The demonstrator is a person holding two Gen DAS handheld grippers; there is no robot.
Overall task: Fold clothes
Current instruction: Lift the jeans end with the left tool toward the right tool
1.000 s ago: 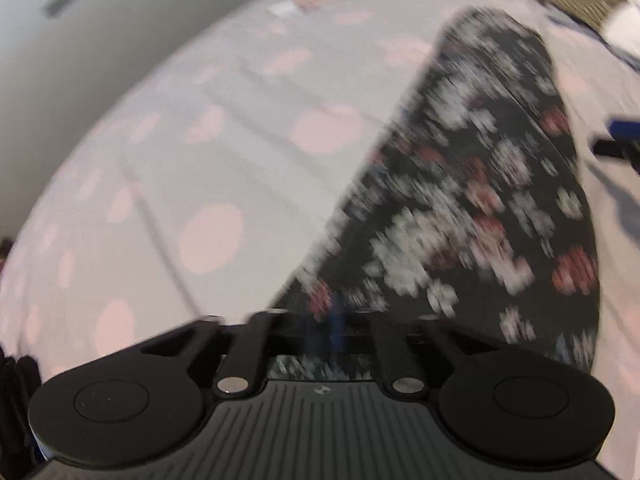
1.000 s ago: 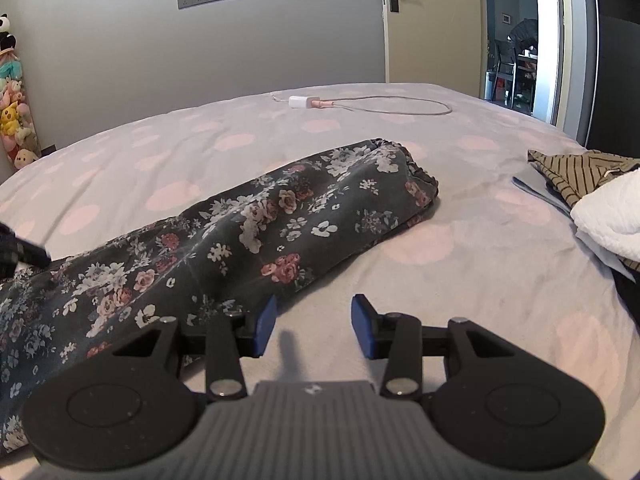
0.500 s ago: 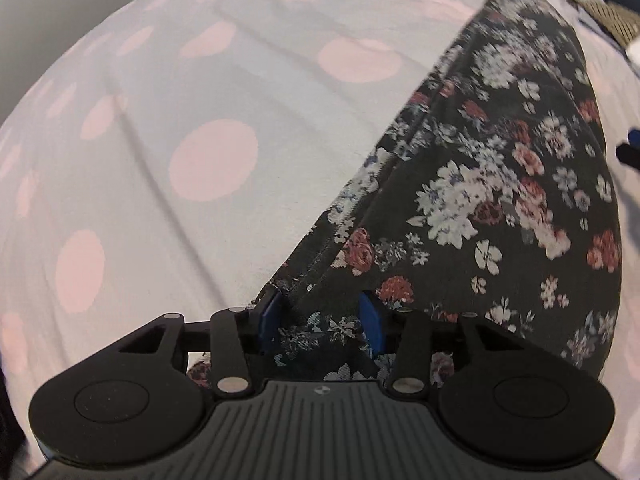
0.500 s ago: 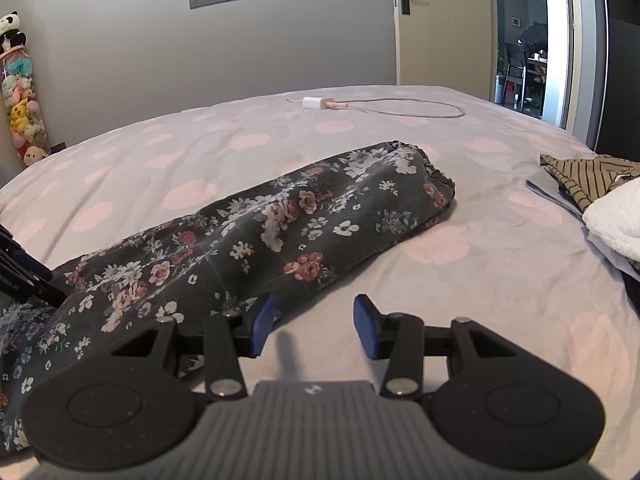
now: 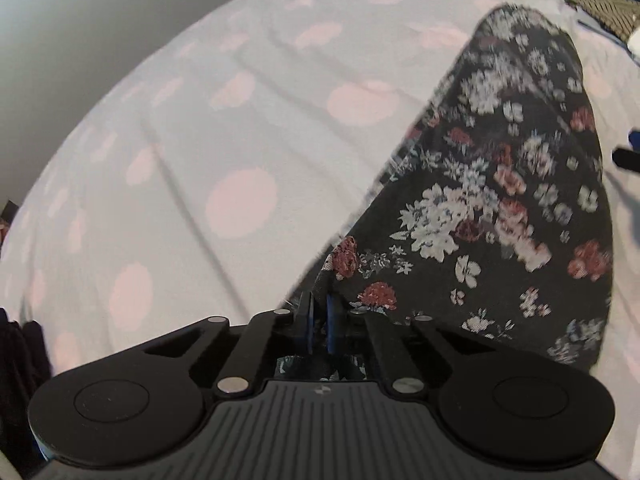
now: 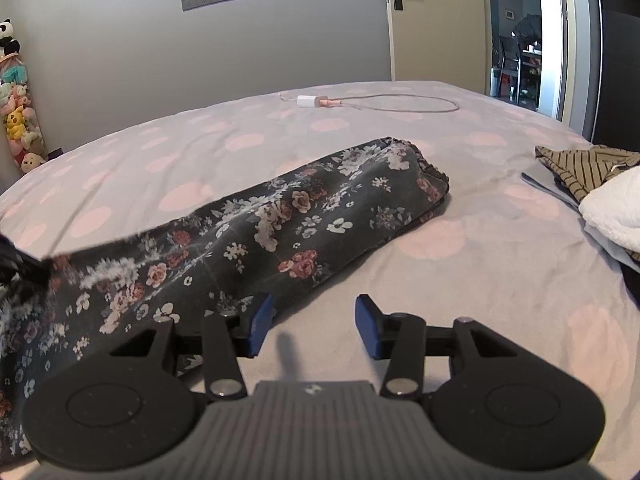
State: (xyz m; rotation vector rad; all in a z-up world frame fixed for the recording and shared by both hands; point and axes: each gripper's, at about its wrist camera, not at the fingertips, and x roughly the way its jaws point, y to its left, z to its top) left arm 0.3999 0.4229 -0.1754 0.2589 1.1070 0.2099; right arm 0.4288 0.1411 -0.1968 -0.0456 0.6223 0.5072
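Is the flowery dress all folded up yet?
Not yet. The flowery garment lies long on the bed, seemingly doubled lengthwise. The left gripper is closing on its near edge. The right gripper waits open beside it. Striped clothes lie unfolded.

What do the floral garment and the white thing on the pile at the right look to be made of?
Floral garment: thin, soft woven fabric, matte; it drapes limply and bunches at its far end. Possibly cotton or viscose, but I cannot tell which.
White item: thicker and plush, with a nubby surface, likely terry or fleece.
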